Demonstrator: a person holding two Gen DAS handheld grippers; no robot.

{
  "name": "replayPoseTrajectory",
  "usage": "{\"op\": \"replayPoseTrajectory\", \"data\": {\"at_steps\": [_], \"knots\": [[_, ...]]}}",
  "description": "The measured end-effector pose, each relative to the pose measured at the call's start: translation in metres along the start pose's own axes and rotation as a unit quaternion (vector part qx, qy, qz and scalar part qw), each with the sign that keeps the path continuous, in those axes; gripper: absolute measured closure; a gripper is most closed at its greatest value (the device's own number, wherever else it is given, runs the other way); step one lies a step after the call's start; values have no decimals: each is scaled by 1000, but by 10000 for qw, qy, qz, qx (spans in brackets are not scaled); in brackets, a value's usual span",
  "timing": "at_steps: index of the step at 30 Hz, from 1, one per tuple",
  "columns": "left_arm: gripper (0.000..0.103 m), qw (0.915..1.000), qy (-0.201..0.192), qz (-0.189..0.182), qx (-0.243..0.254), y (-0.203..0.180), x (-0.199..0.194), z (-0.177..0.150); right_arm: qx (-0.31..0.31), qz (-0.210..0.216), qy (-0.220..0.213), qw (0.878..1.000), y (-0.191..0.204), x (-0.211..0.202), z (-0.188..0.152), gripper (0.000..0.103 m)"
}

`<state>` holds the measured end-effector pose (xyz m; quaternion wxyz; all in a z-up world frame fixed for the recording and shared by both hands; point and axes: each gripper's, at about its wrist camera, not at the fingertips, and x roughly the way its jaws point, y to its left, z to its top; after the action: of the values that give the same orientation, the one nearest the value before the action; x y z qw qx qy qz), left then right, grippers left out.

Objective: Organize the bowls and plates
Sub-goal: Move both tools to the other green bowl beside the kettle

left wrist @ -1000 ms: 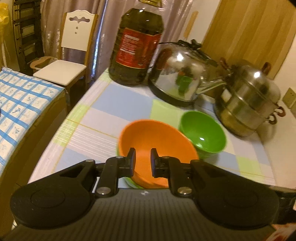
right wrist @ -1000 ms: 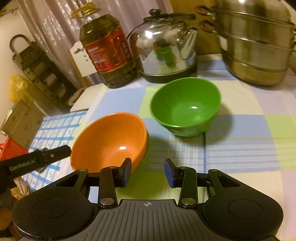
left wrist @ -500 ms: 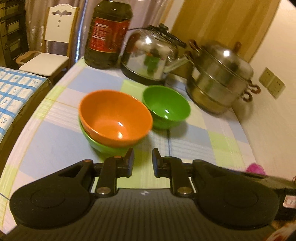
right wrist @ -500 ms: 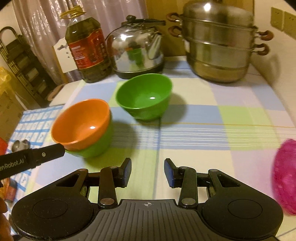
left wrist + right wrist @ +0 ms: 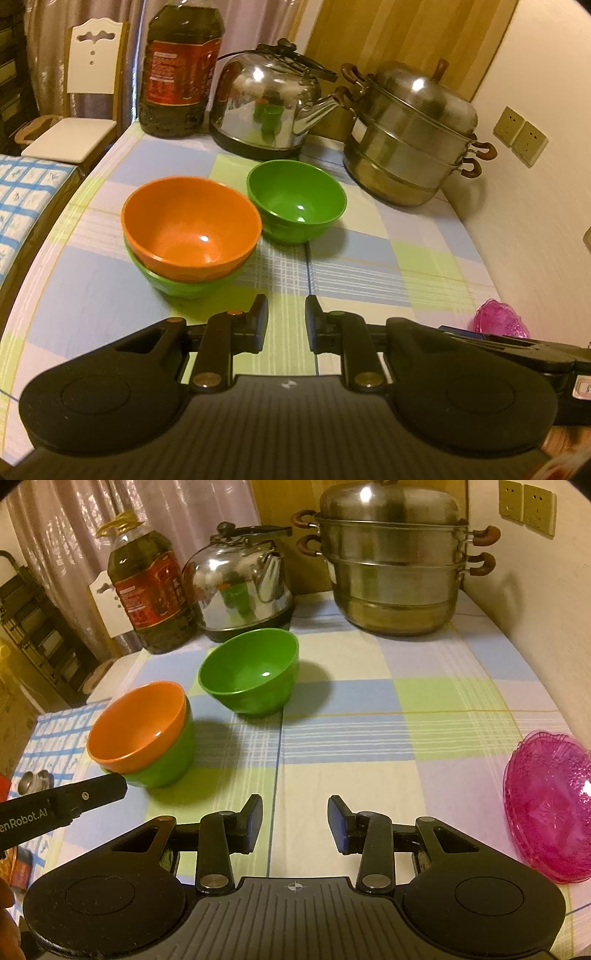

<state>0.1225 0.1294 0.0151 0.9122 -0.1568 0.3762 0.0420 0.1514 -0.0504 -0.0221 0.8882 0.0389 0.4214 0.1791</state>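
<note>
An orange bowl sits nested in a green bowl on the checked tablecloth. A second green bowl stands alone just behind and to the right of them. A stack of pink see-through plates lies near the table's right edge. My left gripper hovers in front of the nested bowls, open by a narrow gap with nothing between its fingers. My right gripper is open and empty, over bare cloth between the bowls and the pink plates.
At the back of the table stand a large oil bottle, a shiny kettle and a tiered steel steamer pot. A white chair and a blue checked cloth are off the table's left side. The wall runs along the right.
Both grippers have drawn back from the bowls. The left one, close over the orange bowl before, now stands clear of it with slightly wider jaws. The pink plates came into view.
</note>
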Motion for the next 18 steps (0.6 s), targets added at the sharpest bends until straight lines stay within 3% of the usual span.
{"op": "replayPoseTrajectory", "data": {"at_steps": [11, 18], "knots": [[84, 9989, 45, -189, 431, -4, 28, 60, 163, 127, -177, 9996, -10, 8, 43, 64], [84, 9989, 213, -258, 319, 15, 67, 112, 109, 259, -237, 9993, -7, 35, 88, 64]]}}
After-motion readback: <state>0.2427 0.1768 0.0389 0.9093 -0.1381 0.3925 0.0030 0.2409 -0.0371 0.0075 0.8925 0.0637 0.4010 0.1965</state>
